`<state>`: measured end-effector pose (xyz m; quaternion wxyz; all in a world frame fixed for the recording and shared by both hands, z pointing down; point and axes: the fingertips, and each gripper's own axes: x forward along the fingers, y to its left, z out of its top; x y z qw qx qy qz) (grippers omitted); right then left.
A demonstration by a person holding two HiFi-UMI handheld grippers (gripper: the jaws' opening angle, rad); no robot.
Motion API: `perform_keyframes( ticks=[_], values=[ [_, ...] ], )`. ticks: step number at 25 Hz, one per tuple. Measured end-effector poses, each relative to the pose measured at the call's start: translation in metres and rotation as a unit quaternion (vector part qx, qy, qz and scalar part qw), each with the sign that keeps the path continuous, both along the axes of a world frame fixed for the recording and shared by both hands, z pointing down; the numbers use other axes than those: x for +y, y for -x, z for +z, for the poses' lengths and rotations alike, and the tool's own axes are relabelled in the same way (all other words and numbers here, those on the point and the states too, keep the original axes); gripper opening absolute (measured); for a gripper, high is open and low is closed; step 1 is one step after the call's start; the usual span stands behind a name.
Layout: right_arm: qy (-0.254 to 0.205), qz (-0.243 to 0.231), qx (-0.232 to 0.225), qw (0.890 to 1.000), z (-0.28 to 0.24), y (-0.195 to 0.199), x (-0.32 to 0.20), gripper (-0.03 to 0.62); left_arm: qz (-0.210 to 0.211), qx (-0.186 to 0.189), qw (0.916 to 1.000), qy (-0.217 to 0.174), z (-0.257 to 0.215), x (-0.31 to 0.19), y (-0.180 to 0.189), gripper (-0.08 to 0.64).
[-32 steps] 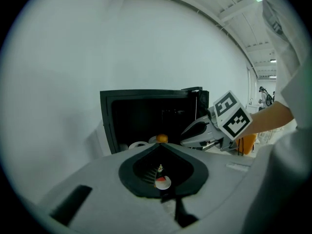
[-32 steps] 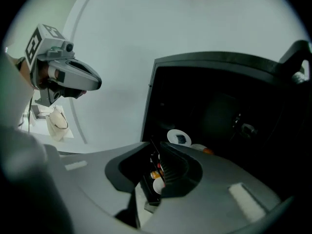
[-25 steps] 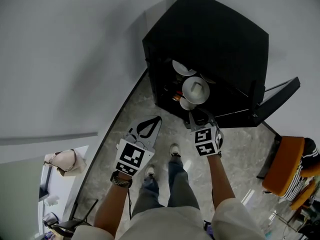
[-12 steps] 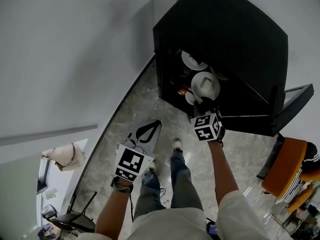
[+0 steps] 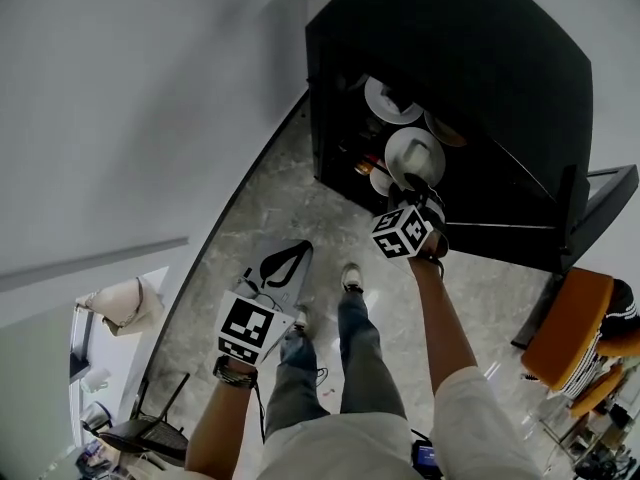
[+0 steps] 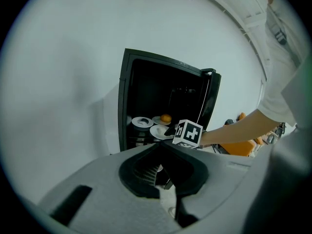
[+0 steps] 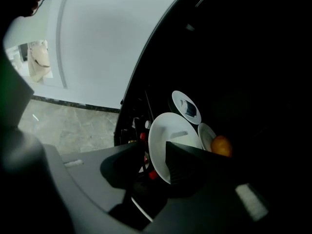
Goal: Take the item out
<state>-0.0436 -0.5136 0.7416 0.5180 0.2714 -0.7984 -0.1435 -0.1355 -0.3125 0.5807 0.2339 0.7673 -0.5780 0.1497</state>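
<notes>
Grey stone floor (image 5: 290, 208); black cabinet (image 5: 450, 68), door open. White plate (image 7: 170, 128) between the opening jaws of my right gripper (image 7: 153, 148), ungripped. My left gripper (image 6: 163, 145): jaws closed, empty.

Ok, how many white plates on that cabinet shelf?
3: a large plate nearest the front, a plate holding a dark item behind it, and a plate with an orange fruit to its right. Others may hide below.

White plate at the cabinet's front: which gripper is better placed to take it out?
Right. The right gripper is at the cabinet mouth, jaws opening, with the rim of the white plate between them, ungripped. The left gripper hangs back over the floor, shut.
</notes>
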Motion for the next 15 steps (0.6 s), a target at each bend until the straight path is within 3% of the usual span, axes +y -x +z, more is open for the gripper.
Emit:
perform_keyframes(
  ticks=[8,15],
  values=[
    [-0.043,-0.025,0.042,0.998,0.015,0.001,-0.009,0.161,-0.002,0.006,0.9999,0.01,0.015,0.008,-0.001,0.005],
    [-0.125,-0.074,0.109,0.983,0.021,0.005,-0.022,0.164,0.0,0.001,0.9997,0.025,0.03,0.015,0.0,0.005]
  ],
)
